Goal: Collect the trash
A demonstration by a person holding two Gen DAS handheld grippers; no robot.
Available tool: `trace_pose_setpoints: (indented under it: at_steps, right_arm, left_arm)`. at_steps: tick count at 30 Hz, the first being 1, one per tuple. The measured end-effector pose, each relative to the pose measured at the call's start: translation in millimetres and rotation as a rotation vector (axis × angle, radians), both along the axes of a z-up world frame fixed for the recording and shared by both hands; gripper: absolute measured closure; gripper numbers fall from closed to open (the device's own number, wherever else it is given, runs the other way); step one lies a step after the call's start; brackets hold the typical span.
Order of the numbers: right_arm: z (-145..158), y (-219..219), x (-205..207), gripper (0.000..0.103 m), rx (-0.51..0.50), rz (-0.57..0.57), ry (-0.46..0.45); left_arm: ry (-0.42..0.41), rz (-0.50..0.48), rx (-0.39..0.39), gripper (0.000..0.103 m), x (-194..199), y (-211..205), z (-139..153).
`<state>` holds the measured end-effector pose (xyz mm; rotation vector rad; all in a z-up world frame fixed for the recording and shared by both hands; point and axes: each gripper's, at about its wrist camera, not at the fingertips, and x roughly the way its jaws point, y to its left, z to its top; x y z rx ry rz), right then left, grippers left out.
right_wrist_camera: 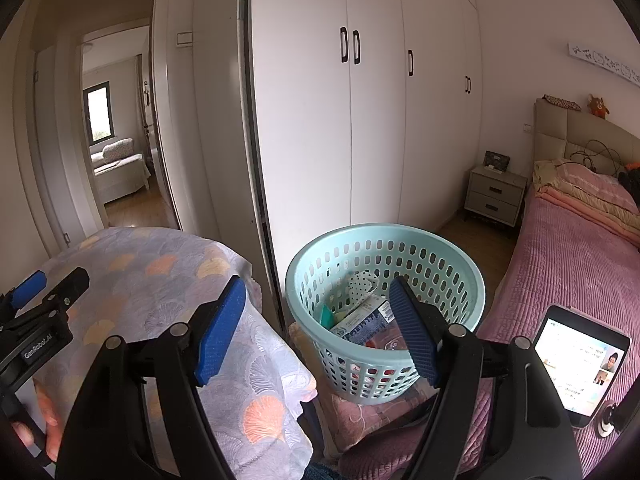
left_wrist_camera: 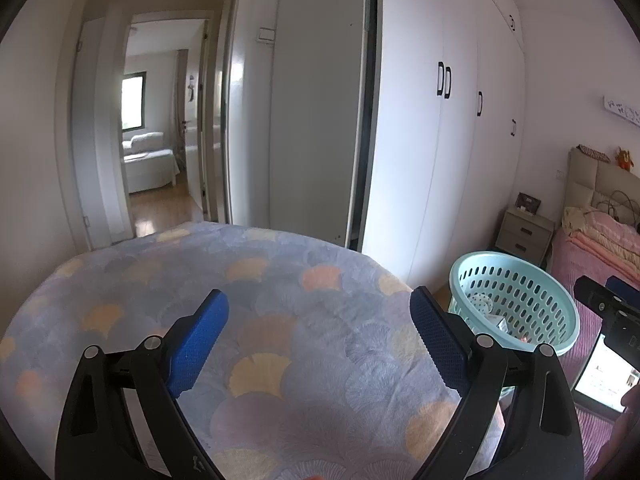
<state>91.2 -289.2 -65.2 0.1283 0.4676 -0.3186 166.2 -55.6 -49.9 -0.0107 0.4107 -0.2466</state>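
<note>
A light blue perforated basket (right_wrist_camera: 384, 280) stands between the cloth-covered table and the bed. It holds several pieces of trash, among them a flattened carton (right_wrist_camera: 362, 318) and a white dotted wrapper (right_wrist_camera: 360, 285). My right gripper (right_wrist_camera: 318, 312) is open and empty, held just in front of the basket's near rim. My left gripper (left_wrist_camera: 320, 310) is open and empty above the table's patterned cloth (left_wrist_camera: 256, 312). The basket (left_wrist_camera: 516, 300) lies to its right in the left wrist view. The left gripper also shows at the left edge of the right wrist view (right_wrist_camera: 44, 300).
The table cloth (right_wrist_camera: 168, 280) hangs over the table's edge beside the basket. A pink bed (right_wrist_camera: 568, 264) with a lit tablet (right_wrist_camera: 580, 360) lies to the right. White wardrobes (right_wrist_camera: 360, 120), a nightstand (right_wrist_camera: 496, 196) and an open doorway (left_wrist_camera: 156, 140) are behind.
</note>
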Motion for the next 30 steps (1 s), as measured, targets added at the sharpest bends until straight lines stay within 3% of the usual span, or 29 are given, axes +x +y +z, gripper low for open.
trace_pose_setpoints:
  at_steps: [15,30]
  right_arm:
    - [1.4,2.8,-4.2,0.033,-0.009,-0.006,0.009]
    - [12.4,35.4,-1.8,0.033,-0.022,0.075,-0.004]
  left_arm:
    - [-0.037,0.015,0.018,0.014,-7.0,-0.4,12.5]
    - [-0.018,0.095,0.044,0.008,-28.8,33.8,21.8]
